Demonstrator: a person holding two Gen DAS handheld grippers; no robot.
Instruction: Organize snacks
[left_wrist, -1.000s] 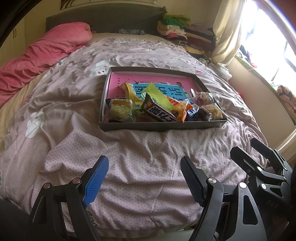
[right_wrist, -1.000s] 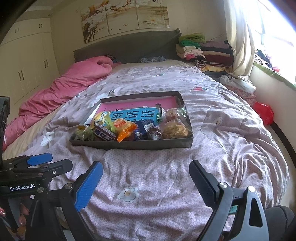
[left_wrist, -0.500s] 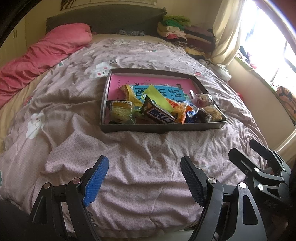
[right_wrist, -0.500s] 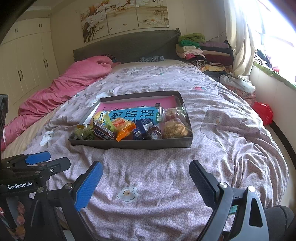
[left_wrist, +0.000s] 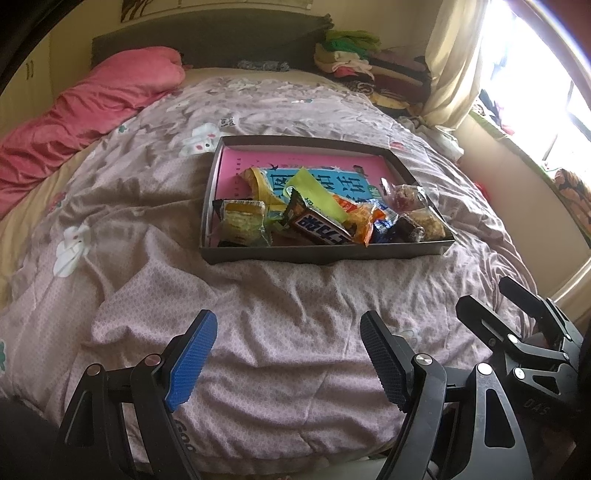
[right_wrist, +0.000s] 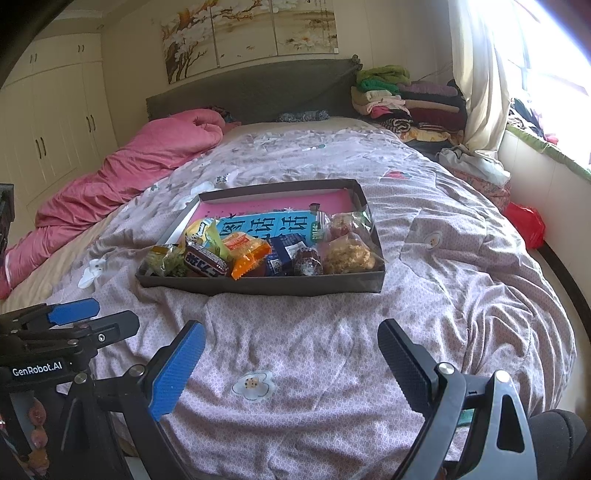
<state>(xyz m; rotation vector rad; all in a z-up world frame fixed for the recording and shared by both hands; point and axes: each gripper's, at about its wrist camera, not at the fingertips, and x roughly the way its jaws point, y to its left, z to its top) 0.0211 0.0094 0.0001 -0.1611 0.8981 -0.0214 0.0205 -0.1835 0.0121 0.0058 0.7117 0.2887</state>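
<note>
A shallow dark box with a pink and blue bottom lies on the bed. Several wrapped snacks are piled at its near end: a brown chocolate bar, an orange pack, a green-yellow pack, dark and clear-wrapped cakes. My left gripper is open and empty, low over the quilt, well short of the box. My right gripper is open and empty, also short of the box. The right gripper shows at the right of the left wrist view.
A pale purple quilt covers the bed. A pink duvet lies along the left. Folded clothes are stacked at the head by the curtain. A red bag is on the floor at right. Wardrobes stand at left.
Both views have shifted slightly; the box sits a little higher in the left wrist view. Both grippers stay open and empty.
</note>
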